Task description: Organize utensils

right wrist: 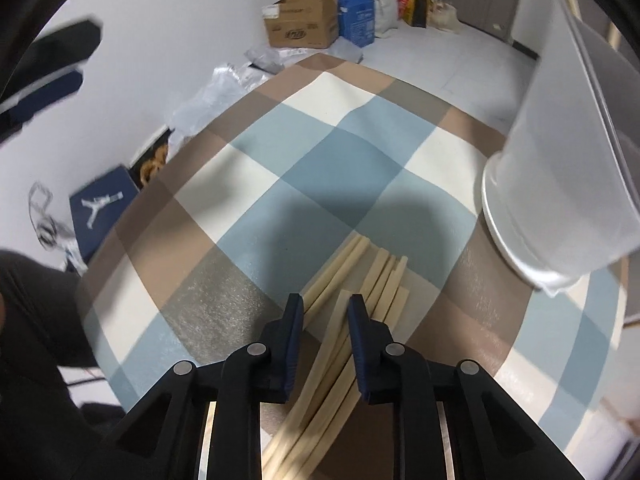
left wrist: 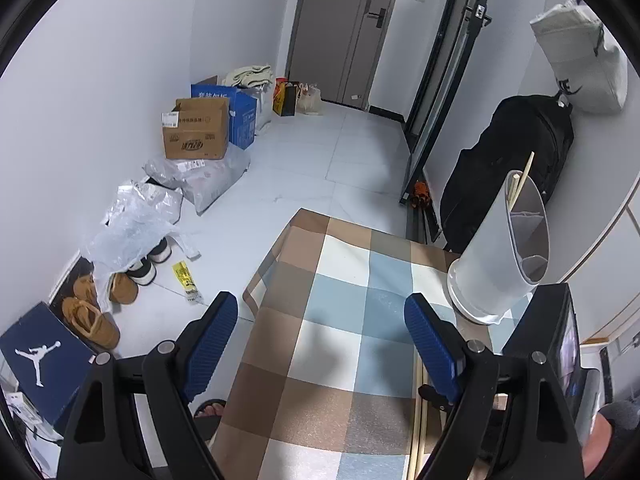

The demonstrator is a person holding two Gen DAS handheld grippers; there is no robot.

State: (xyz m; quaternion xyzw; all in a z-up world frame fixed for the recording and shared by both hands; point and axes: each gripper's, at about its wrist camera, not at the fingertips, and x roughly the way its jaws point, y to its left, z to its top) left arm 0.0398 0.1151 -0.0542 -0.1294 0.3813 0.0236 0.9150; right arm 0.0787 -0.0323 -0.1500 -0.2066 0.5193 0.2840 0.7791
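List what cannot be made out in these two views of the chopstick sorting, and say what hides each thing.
- Chopsticks: right wrist view, near ends hidden by the right gripper; whether its jaws grip any is unclear.
- Holder: right wrist view, top cut off by the edge.
- Holder's contents: left wrist view, its wall hides all but two stick tips.

White walls (left wrist: 120, 60), pale tiled floor (left wrist: 304, 160); grey door (left wrist: 340, 32) at top centre; boxes (left wrist: 196, 128) along left wall.
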